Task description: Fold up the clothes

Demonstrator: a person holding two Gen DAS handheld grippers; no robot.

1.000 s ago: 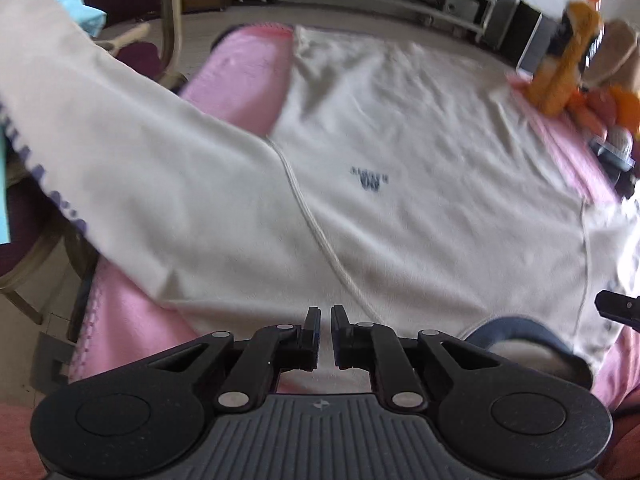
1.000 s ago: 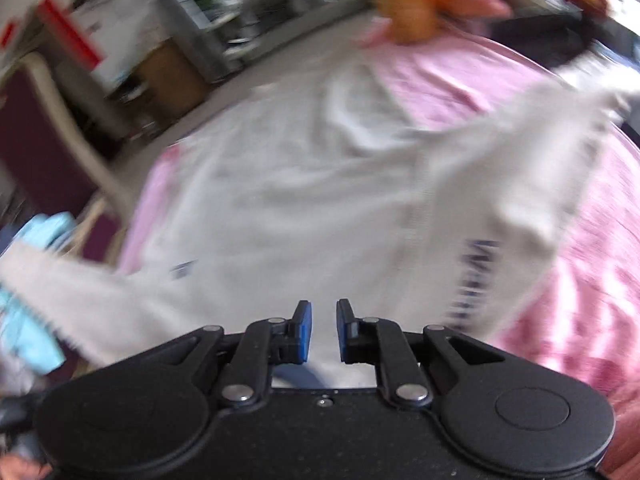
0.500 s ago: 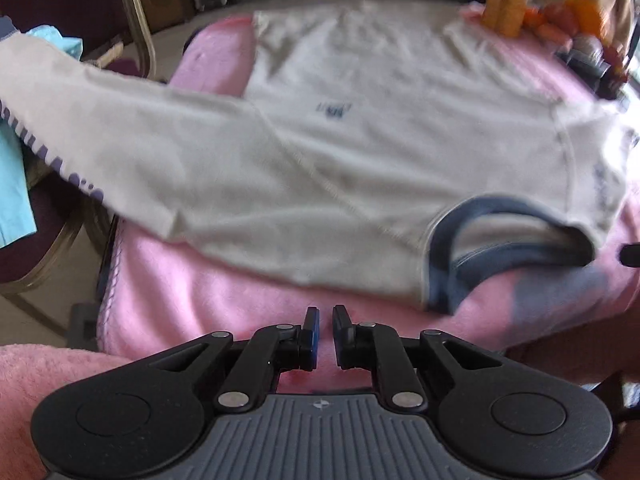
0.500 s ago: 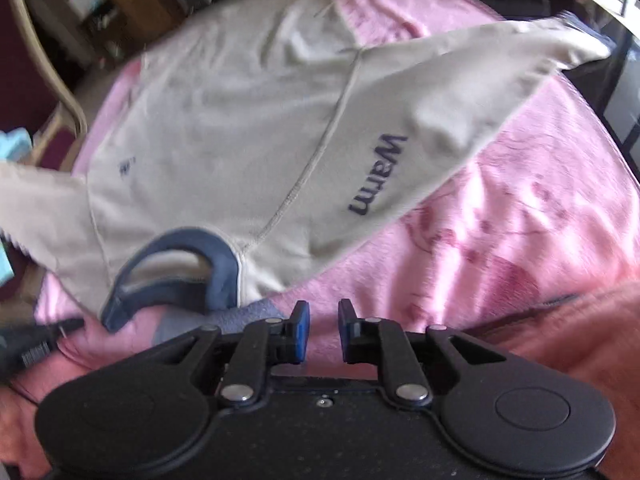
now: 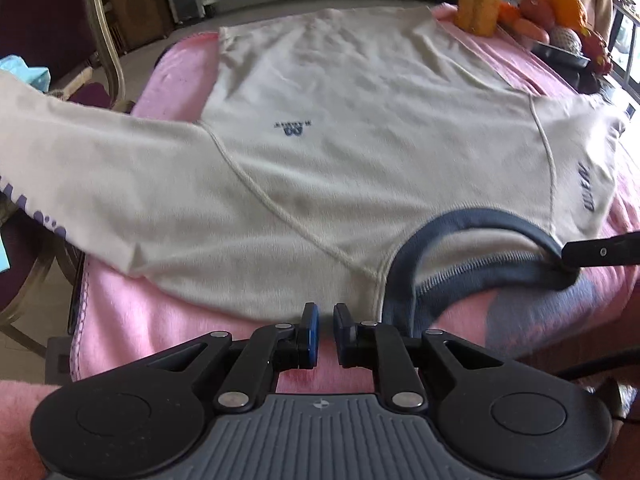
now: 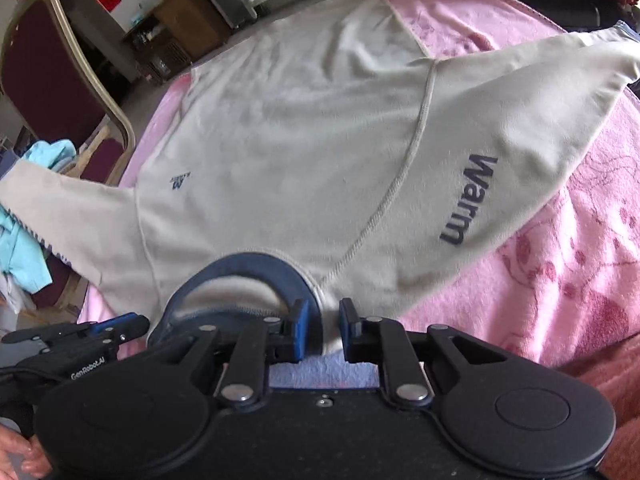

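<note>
A cream long-sleeved sweatshirt (image 5: 360, 128) with a navy collar (image 5: 472, 236) lies spread flat on a pink blanket (image 5: 176, 320), collar toward me. It also shows in the right wrist view (image 6: 280, 152), with "Warm" printed on its right sleeve (image 6: 532, 128). Its left sleeve (image 5: 72, 168) hangs off the table's left edge. My left gripper (image 5: 322, 330) hovers at the near shoulder edge, left of the collar, jaws a narrow gap apart, holding nothing. My right gripper (image 6: 322, 330) is slightly open, its fingers either side of the collar's right edge (image 6: 312, 300).
A maroon chair (image 5: 52, 20) with a light blue garment (image 6: 24, 236) stands at the left. A yellow candle (image 5: 478, 4) and a bowl of fruit (image 5: 560, 20) stand at the table's far right. Shelves line the back wall.
Both grippers have moved back in toward the near edge of the sweatshirt. The right gripper has come to the collar and opened a little. The sweatshirt lies still.
</note>
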